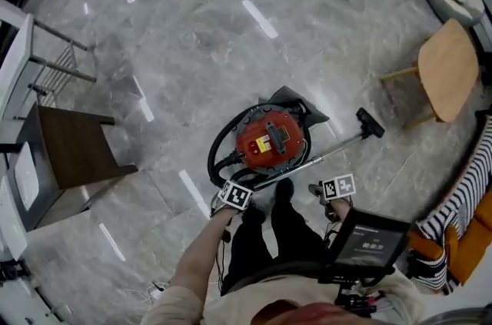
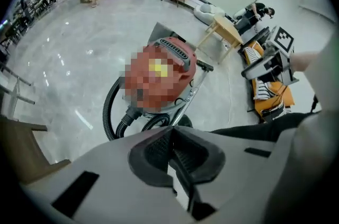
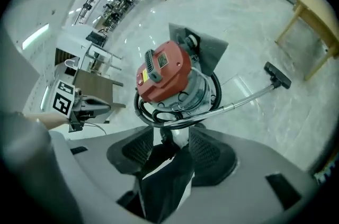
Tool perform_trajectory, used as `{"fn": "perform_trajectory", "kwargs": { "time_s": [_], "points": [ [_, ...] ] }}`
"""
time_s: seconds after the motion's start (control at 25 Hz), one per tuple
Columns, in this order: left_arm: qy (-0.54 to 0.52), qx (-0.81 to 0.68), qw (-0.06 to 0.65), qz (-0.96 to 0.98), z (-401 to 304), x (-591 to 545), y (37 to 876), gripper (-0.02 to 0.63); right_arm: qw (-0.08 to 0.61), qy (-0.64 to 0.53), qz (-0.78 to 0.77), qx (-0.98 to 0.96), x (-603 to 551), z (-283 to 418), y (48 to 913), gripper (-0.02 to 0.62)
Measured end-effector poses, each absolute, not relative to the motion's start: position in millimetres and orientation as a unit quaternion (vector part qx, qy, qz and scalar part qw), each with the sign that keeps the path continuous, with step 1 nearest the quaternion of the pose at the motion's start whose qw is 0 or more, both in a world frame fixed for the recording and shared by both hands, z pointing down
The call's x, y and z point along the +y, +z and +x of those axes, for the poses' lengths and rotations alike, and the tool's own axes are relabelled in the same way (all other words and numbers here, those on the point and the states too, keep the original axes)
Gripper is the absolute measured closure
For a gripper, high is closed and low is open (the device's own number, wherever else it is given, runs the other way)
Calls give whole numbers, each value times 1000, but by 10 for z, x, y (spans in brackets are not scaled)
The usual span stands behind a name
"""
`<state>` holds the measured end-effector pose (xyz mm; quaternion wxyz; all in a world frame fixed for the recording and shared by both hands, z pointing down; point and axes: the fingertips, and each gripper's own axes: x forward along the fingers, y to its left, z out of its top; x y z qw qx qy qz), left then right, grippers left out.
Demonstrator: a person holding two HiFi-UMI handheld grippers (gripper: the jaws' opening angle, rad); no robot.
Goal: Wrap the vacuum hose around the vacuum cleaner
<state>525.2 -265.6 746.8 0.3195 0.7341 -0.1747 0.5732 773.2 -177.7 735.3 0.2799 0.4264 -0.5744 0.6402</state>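
Head view: the vacuum cleaner point(image 1: 269, 137) stands on the floor just beyond your feet. Its black hose point(image 1: 217, 150) loops round its left and near sides, and the wand point(image 1: 323, 157) runs right to the floor nozzle point(image 1: 370, 122). The wrap looks largely done. The brown chair point(image 1: 73, 150) on the left and the wooden table point(image 1: 450, 70) on the right stand well apart, blocking nothing.

Left gripper view: your left gripper point(image 2: 170, 130) is pinched together and holds nothing.

Right gripper view: your right gripper point(image 3: 172, 138) gapes wide above the machine, with only your trouser leg point(image 3: 159, 186) showing beyond the gap.
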Motion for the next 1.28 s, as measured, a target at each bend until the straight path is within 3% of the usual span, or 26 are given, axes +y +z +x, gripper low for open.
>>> {"fn": "perform_trajectory", "kwargs": {
  "time_s": [0.24,0.48,0.68,0.96,1.0,1.04,1.08,1.28],
  "points": [
    [598,-152,261,742,5444,-2599,6898,600,231,659,445,-561,-1663,8240,6857,390],
    [607,-138,249,742,5664,-2438,6452,600,99,693,458,-548,-1705,8529,6359,390],
    [605,-152,198,756,5755,-2637,6006,600,-1,691,424,-585,-2082,8366,5857,390],
    [555,-207,197,781,5853,-2656,5455,600,24,653,333,-680,-2496,7952,5139,394],
    [549,-211,195,785,5857,-2658,5388,600,26,645,332,-688,-2536,7926,5077,441],
    [542,-218,192,789,5848,-2681,5316,600,32,634,332,-697,-2586,7901,5017,544],
    [534,-228,192,791,5828,-2718,5242,600,42,623,330,-708,-2637,7866,4959,590],
    [488,-301,218,790,5617,-2958,4921,600,61,582,295,-755,-2836,7617,4703,592]
  ]
}}
